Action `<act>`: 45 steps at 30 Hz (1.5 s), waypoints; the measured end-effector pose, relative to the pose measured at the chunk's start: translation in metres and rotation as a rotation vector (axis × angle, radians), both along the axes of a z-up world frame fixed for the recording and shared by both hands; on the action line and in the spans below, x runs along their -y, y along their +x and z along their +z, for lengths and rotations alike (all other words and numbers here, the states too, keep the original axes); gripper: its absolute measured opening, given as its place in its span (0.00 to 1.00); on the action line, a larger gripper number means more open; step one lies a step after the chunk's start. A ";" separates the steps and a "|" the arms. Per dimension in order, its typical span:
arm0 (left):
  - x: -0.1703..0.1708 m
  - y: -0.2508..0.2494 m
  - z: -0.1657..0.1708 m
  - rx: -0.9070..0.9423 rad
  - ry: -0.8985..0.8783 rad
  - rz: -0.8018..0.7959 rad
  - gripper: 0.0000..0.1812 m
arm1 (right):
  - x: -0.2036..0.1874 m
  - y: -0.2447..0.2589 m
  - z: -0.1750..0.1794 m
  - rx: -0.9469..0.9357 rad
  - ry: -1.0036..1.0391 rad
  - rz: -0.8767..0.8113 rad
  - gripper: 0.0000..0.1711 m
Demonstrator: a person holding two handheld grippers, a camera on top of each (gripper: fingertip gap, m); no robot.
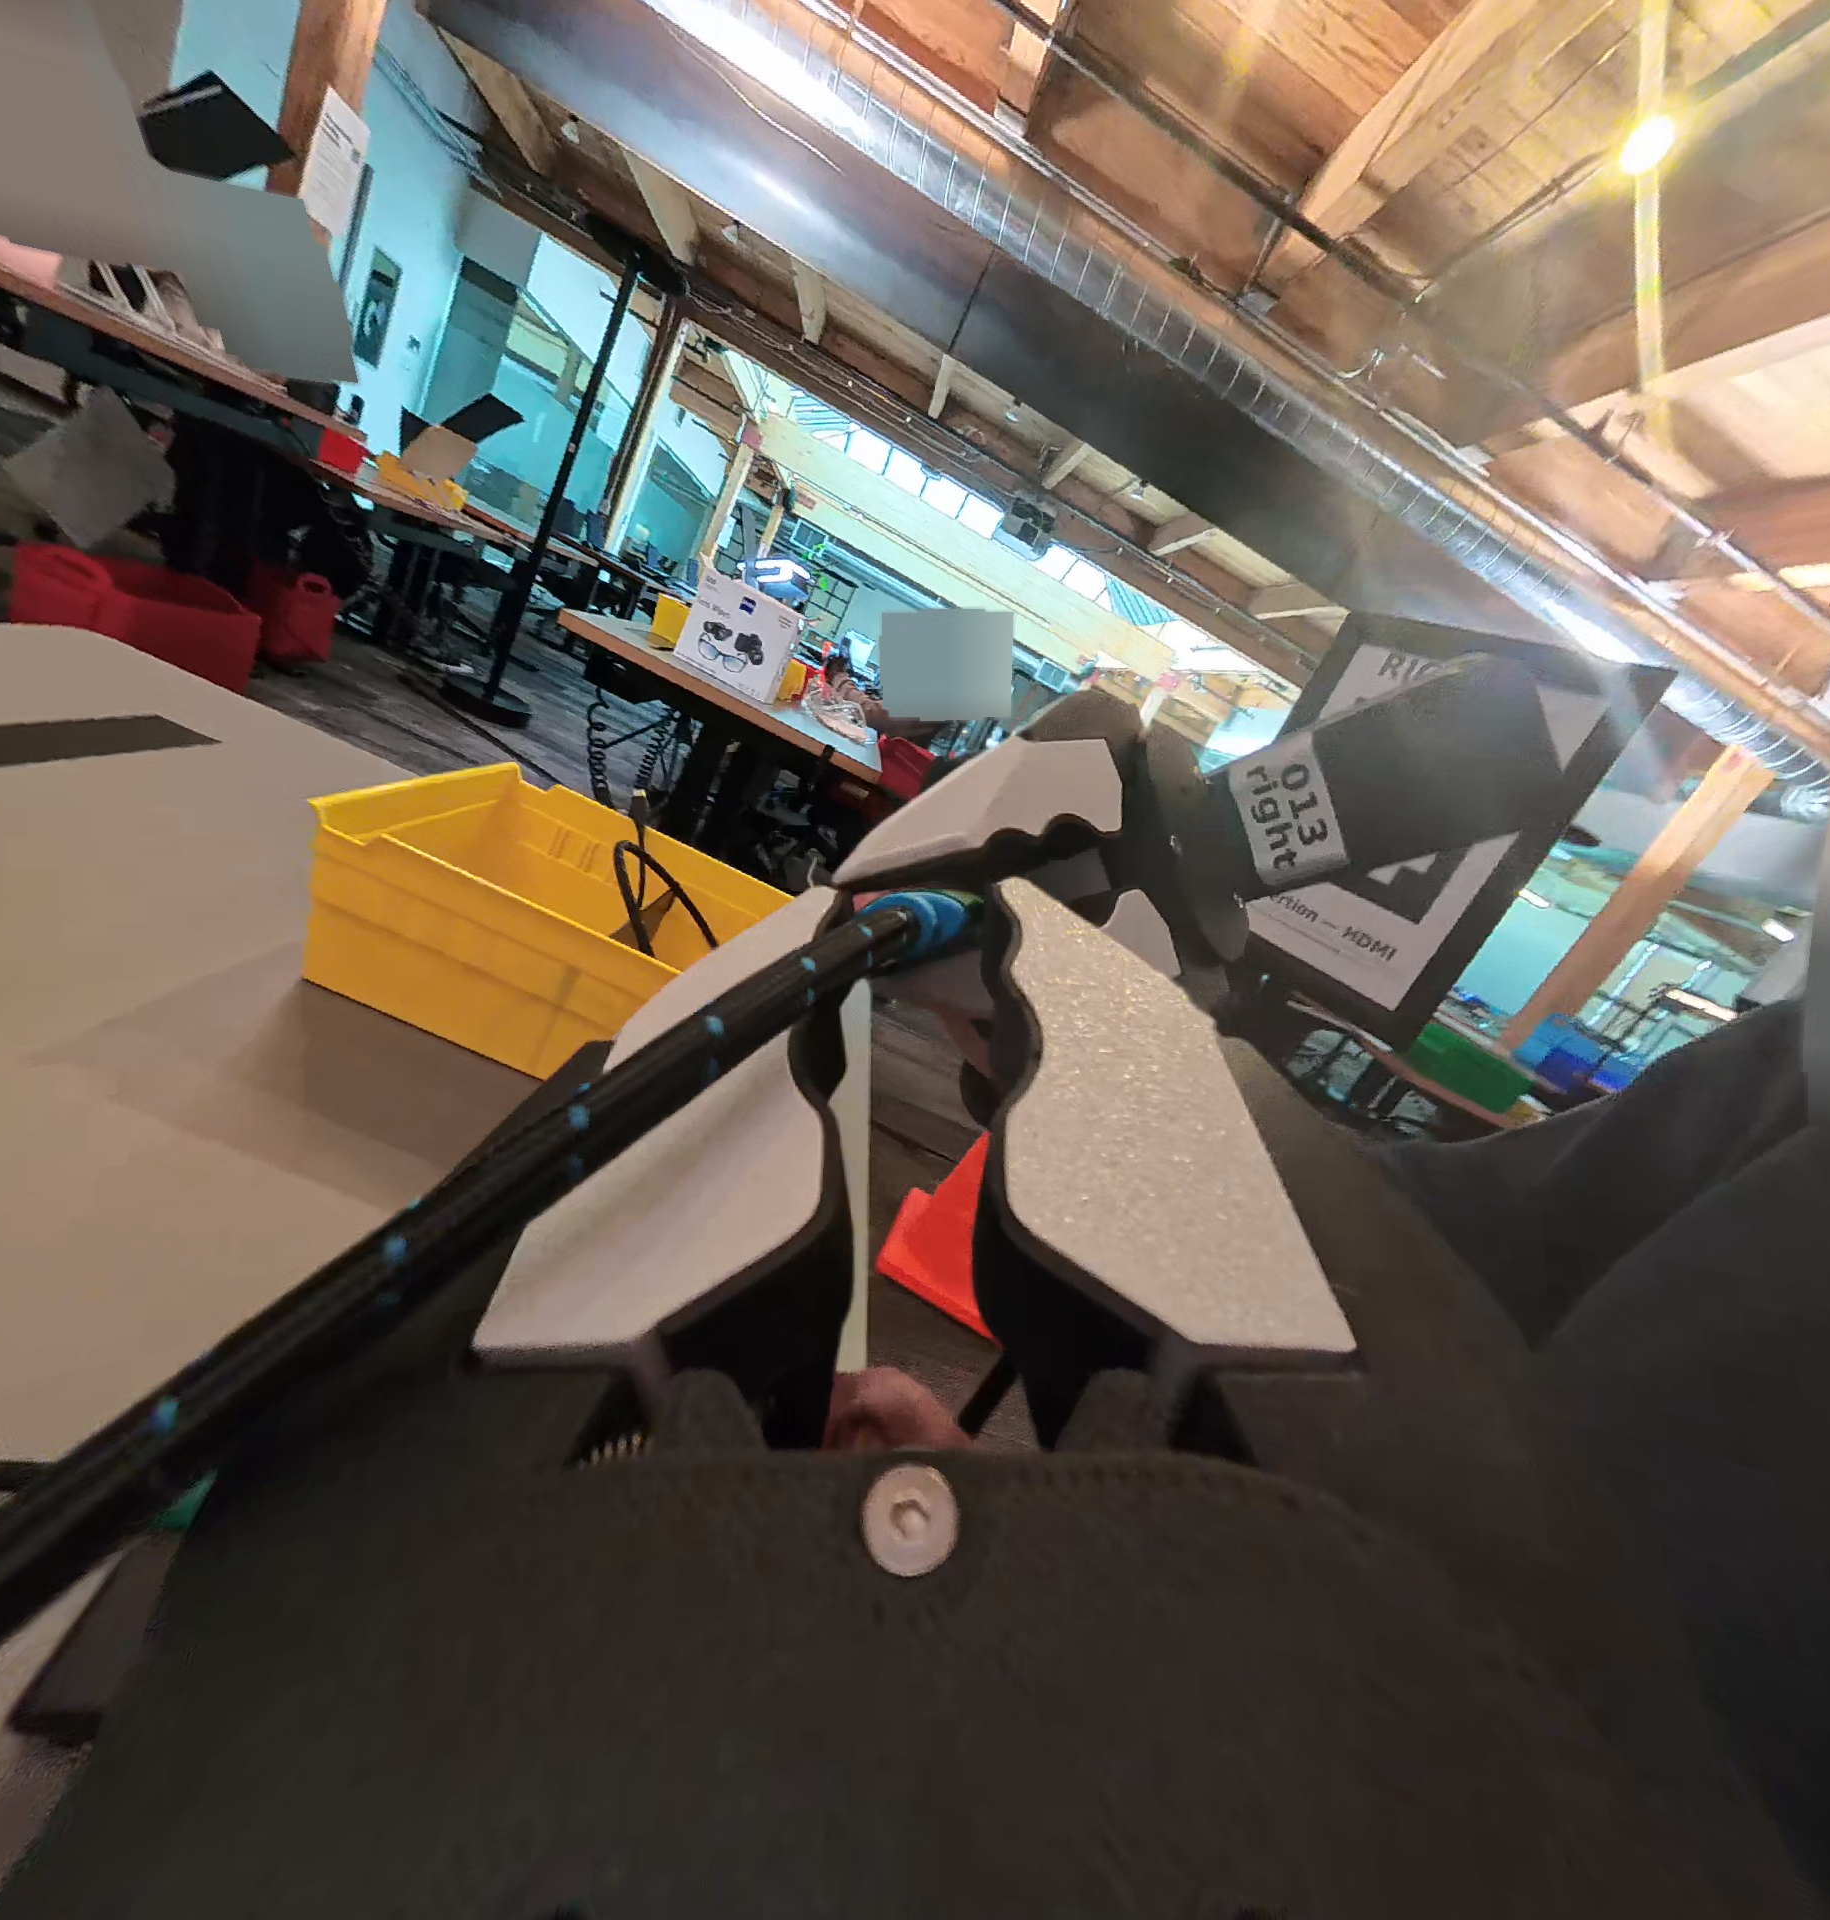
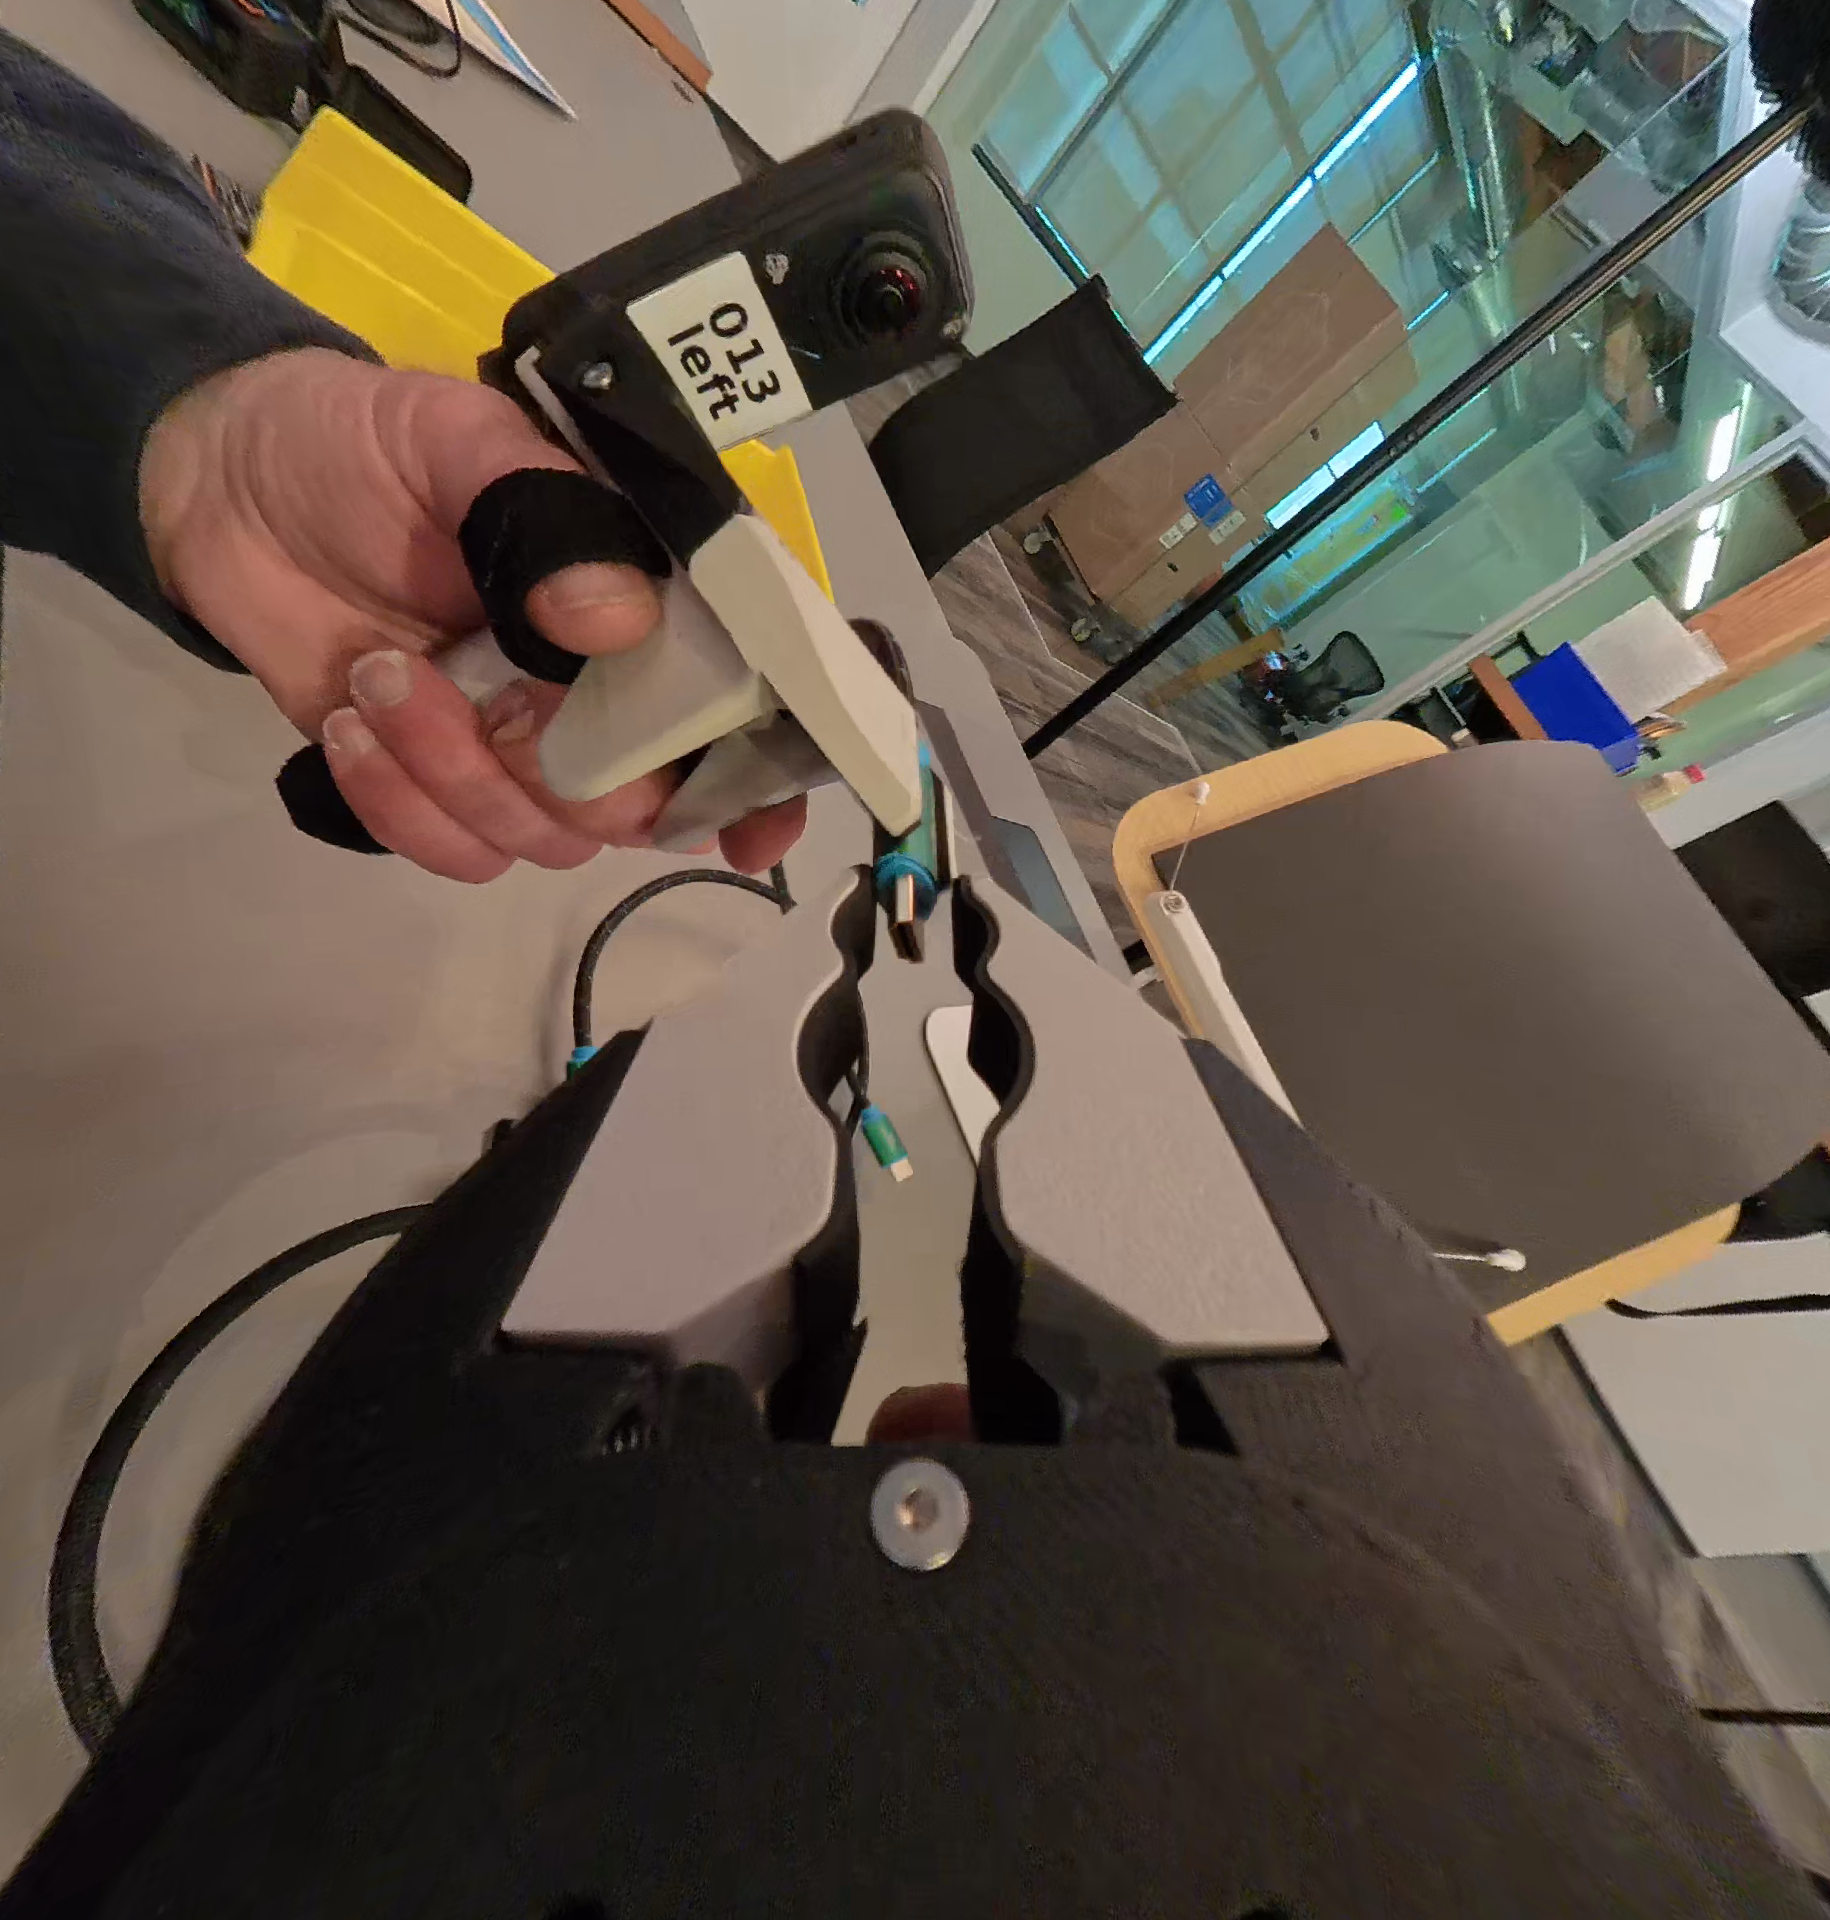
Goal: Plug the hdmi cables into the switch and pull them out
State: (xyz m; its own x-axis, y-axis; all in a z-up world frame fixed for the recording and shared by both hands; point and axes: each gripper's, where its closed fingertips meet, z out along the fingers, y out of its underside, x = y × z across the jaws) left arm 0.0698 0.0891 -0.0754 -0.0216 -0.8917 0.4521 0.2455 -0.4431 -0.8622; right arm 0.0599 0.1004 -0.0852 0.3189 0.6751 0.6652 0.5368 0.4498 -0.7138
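Nearest the lens in the left wrist view: the braided black HDMI cable with blue flecks, running up from the lower left over the left gripper. Its blue plug housing sits at the fingertips, fingers clamped on it.

The right gripper meets the plug from beyond, its grey fingertips right against the housing. In the right wrist view the right gripper has fingers apart, with the plug's metal tip in the gap, not pinched. The left gripper there comes down from above, gripped by a hand with black finger straps.

Relative to the plug: yellow bin behind it on the grey table, holding another black cable. Orange cone below on the floor. A second small teal connector lies on the table under the plug. No switch seen.
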 end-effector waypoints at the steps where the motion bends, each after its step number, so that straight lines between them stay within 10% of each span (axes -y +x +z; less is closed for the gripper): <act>1: 0.000 -0.001 0.001 -0.003 0.029 0.013 0.12 | -0.001 0.002 -0.001 -0.007 -0.015 0.002 0.09; 21: 0.009 -0.005 0.004 -0.086 0.353 0.099 0.11 | 0.029 -0.004 0.008 -0.637 -1.062 0.595 0.15; 45: 0.015 -0.002 0.005 -0.105 0.347 0.050 0.24 | 0.030 -0.005 -0.002 -0.425 -0.854 0.448 0.10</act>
State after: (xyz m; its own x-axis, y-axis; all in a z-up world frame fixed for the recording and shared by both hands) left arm 0.0678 0.0739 -0.0704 0.0561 -0.9912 0.1200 0.1619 -0.1096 -0.9807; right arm 0.0547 0.0700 -0.0874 0.0197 0.9806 -0.1952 0.0767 -0.1961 -0.9776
